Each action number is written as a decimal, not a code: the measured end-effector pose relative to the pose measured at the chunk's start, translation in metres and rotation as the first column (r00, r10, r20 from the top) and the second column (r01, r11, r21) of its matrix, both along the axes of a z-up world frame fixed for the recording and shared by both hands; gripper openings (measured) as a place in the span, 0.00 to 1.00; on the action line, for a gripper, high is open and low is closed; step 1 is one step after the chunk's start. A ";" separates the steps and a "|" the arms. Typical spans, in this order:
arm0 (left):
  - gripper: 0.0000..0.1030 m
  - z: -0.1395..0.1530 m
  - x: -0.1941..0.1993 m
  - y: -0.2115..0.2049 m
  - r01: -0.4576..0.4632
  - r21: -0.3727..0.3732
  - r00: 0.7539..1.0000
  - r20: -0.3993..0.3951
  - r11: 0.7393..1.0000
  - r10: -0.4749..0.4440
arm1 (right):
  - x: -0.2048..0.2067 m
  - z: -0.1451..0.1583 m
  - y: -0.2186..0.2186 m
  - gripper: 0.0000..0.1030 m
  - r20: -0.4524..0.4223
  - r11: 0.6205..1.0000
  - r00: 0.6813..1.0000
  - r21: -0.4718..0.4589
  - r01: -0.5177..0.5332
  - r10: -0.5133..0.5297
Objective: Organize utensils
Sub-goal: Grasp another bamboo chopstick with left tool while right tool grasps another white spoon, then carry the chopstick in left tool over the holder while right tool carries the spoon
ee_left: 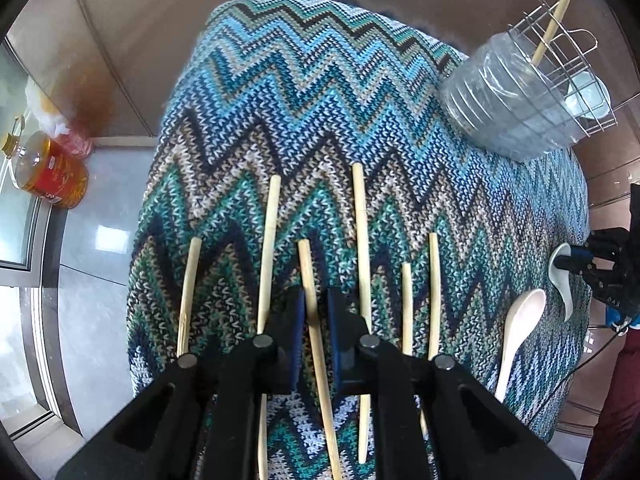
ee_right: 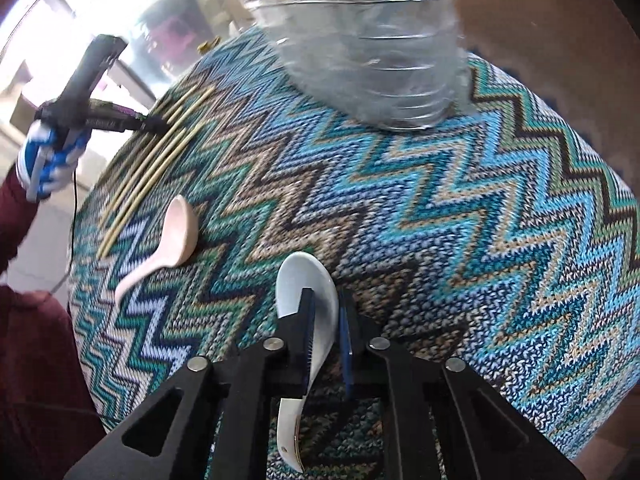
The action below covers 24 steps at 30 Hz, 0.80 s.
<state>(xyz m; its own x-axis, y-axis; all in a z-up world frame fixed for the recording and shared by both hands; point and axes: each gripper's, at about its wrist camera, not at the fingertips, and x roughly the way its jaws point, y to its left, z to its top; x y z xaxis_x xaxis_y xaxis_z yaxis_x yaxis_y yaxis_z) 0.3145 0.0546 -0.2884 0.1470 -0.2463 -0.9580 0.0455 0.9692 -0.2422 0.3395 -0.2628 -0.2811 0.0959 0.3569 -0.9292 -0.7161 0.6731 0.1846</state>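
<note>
Left gripper (ee_left: 316, 312) is clamping a light, stiff bamboo chopstick (ee_left: 310, 280) mid-shaft; right gripper (ee_right: 325, 312) is clamping the slippery, breakable white ceramic spoon (ee_right: 308, 292) at its neck.

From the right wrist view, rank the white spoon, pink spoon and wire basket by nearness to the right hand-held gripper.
1. White spoon: between the fingers of the right hand-held gripper.
2. Pink spoon: to the left on the cloth.
3. Wire basket: far edge, top of view.
</note>
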 end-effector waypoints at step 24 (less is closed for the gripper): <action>0.04 0.066 -0.059 0.026 0.019 -0.086 0.982 0.188 0.996 -0.003 | -0.118 0.094 0.008 0.05 0.340 0.992 0.932 0.038 0.117 -0.123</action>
<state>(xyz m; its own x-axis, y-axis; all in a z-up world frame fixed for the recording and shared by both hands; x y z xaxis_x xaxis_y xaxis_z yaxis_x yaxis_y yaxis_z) 0.2559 0.0806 -0.2228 0.3190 -0.3302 -0.8884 0.1088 0.9439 -0.3117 0.2211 -0.2545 -0.1870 0.4492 0.3386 -0.8268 -0.6523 0.7567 -0.0444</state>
